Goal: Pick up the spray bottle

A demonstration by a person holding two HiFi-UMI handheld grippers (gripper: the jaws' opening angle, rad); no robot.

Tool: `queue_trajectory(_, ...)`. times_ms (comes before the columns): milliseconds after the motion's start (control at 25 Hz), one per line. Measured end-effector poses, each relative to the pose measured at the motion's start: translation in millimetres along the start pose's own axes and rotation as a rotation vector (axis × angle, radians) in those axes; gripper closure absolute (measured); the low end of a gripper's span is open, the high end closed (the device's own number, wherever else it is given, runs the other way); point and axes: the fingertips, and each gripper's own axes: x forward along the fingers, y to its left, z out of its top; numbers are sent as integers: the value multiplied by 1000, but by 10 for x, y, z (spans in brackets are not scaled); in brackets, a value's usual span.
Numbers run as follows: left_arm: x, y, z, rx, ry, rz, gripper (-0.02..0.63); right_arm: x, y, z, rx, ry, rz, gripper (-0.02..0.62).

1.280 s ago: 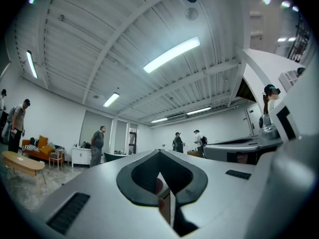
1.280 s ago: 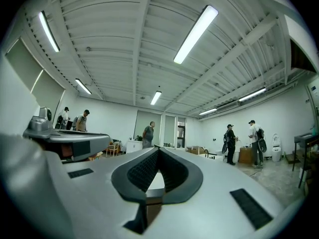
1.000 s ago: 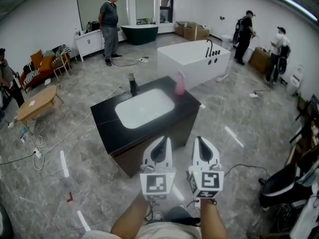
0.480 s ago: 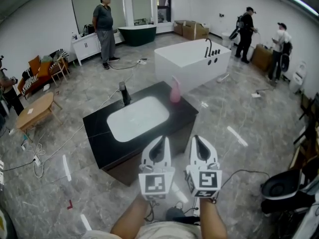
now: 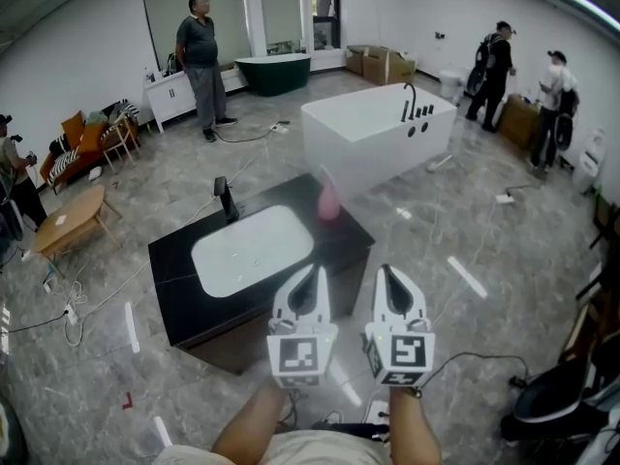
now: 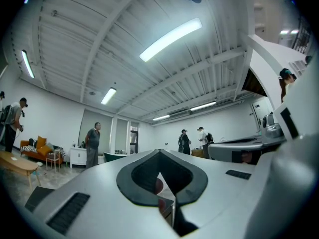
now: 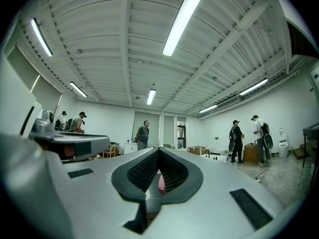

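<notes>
Pink spray bottle (image 5: 329, 201) stands on the black counter (image 5: 174, 289), beside the white sink (image 5: 252, 250). Left gripper (image 5: 312, 277) and right gripper (image 5: 387, 274) are squeezed closed, holding nothing, near the counter's front.

Illumination is bright and even, supplied by long white ceiling strip lights (image 7: 182, 21). The polished grey marble floor (image 5: 542, 250) carries soft glare patches, and shadows are faint. All views bow strongly at the edges. Both gripper views darken in the corners. The translucent pink spray bottle (image 5: 329, 200) appears blurred.
</notes>
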Motion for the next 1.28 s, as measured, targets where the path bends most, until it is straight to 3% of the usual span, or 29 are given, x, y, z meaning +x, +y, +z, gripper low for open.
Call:
queue_trajectory(320, 419, -25, -111, 11, 10, 38, 604, 396, -215, -134, 9, 3, 59, 592)
queue_trajectory(560, 776, 113, -244, 2, 5, 46, 604, 790, -289, -261, 1, 45, 52, 592)
queue_trajectory(680, 1000, 198, -272, -5, -7, 43, 604, 1028, -307, -263, -9, 11, 66, 592)
queue_trajectory(1280, 2258, 1115, -396, -7, -21, 16, 604, 2660, -93, -225, -30, 14, 64, 591)
